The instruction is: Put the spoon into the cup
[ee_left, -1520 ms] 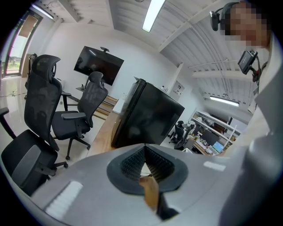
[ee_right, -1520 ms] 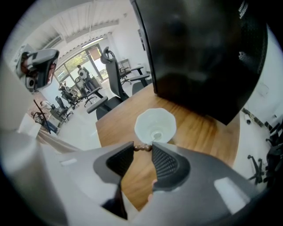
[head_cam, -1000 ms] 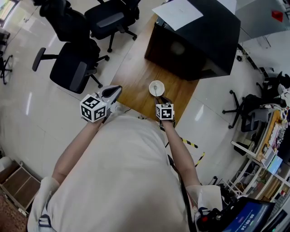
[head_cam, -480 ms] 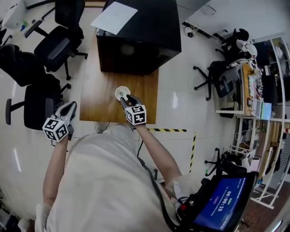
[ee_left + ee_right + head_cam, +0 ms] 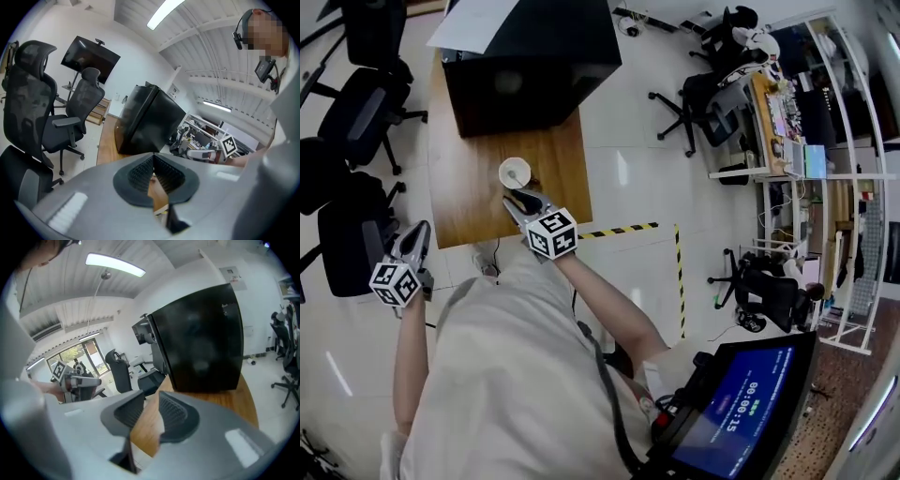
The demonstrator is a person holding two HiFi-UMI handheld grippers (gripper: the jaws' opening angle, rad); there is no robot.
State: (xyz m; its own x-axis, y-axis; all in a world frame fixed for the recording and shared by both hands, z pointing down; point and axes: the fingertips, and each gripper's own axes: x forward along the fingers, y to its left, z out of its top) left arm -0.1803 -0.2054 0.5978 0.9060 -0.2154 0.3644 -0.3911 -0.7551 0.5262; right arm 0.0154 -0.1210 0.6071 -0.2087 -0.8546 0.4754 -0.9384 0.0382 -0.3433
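Observation:
A white cup (image 5: 515,172) stands on the wooden table (image 5: 469,202) near its front edge, and a spoon shows faintly inside it. My right gripper (image 5: 515,198) hovers just in front of the cup, on the person's side. Its jaws are closing, with a gap between the pads and nothing in it. In the right gripper view, only table wood shows between the pads of the right gripper (image 5: 151,397). My left gripper (image 5: 419,230) hangs off the table's left side over the floor. In its own view the left gripper (image 5: 153,158) has its pads together and holds nothing.
A big black box (image 5: 525,61) with a white sheet (image 5: 478,23) on top fills the table's far end. Black office chairs (image 5: 352,117) stand to the left. Yellow-black floor tape (image 5: 619,229) runs to the right. A screen (image 5: 731,403) sits at lower right.
My right gripper has lifted away from the cup's rim toward the person and its jaws have narrowed. My left gripper has drifted left, off the table. The head view has swung.

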